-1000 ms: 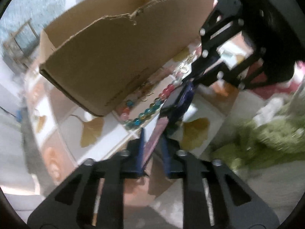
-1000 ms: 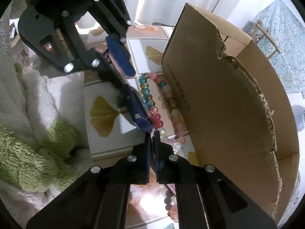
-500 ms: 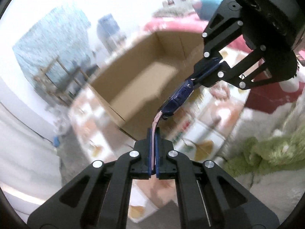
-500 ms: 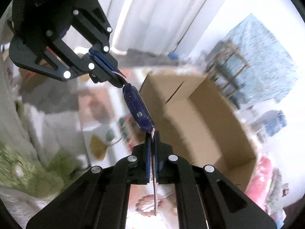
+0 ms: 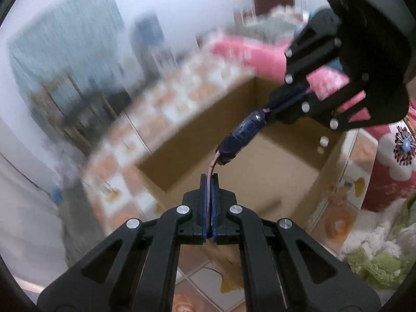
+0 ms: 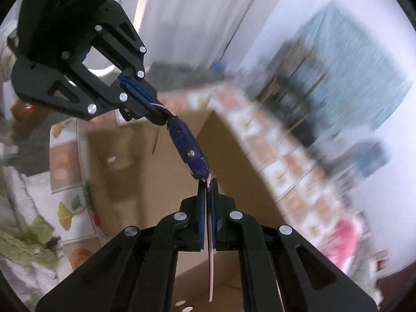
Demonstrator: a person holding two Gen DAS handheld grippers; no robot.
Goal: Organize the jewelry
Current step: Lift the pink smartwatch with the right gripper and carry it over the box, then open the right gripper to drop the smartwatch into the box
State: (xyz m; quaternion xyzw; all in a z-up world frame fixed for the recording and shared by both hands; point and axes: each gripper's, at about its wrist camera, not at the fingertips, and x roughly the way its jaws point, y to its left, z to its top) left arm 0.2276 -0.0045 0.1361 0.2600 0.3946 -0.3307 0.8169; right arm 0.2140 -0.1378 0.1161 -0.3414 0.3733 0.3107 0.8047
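Watch [image 5: 240, 135] between level hand-held grippers

A tiled-pattern mat [image 5: 145, 140] with ginkgo-leaf prints is carrying an open cardboard box [image 5: 273, 166]. Beside the box, a green-and-white plush throw [image 5: 377, 254] is lying at the mat's edge.

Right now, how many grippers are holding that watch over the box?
2. The left gripper pinches one pink strap end of the watch, the right gripper pinches the other, above the open cardboard box.

Motion blur smears the patterned table [image 5: 166, 109] and backdrop [image 6: 345, 70].
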